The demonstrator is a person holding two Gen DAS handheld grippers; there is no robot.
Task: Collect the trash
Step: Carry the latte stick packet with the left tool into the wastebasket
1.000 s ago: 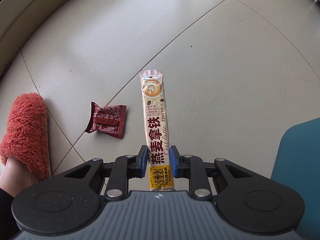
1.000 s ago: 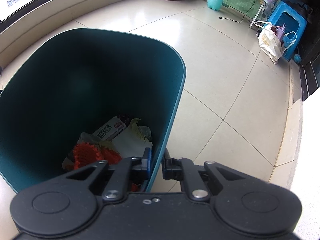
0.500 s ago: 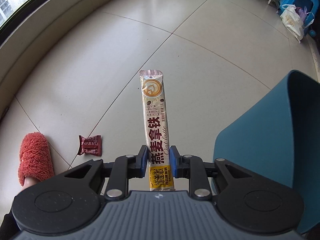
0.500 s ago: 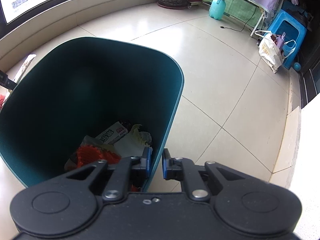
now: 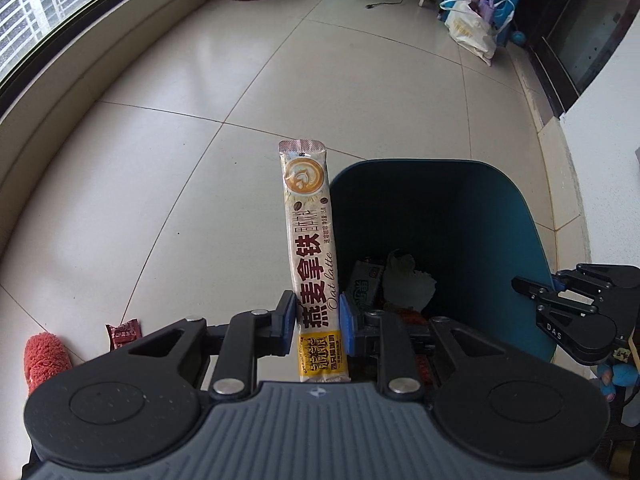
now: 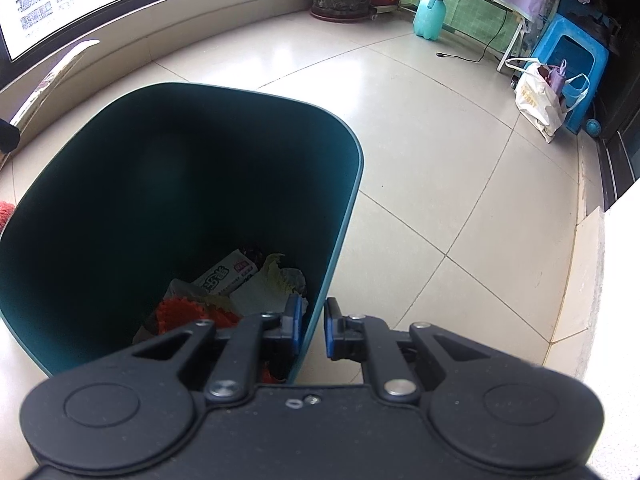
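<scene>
Both jaws of the left gripper (image 5: 318,322) are pressed tight on a long coffee stick packet (image 5: 311,248), gripped near its bottom end, so the packet sticks straight out ahead. Half a second ago the packet was seen over bare floor with the bin off to the side; now the bin (image 5: 516,216) is seen right beside and behind the packet, and the trash inside it can be looked into. The small red wrapper (image 5: 123,333) on the floor looks smaller and farther off than before, and so does the fuzzy red slipper (image 5: 43,358). The packet is cream and brown, with a latte cup picture near the top, big dark letters down the middle, and a yellow patch at the bottom. The right gripper (image 6: 311,327) is closed on the bin's rim, one pad inside and one outside, just as it was before. Inside the bin (image 6: 340,216), a white packet (image 6: 226,276), a pale leaf (image 6: 276,280) and something red (image 6: 176,312) are piled at the bottom.
</scene>
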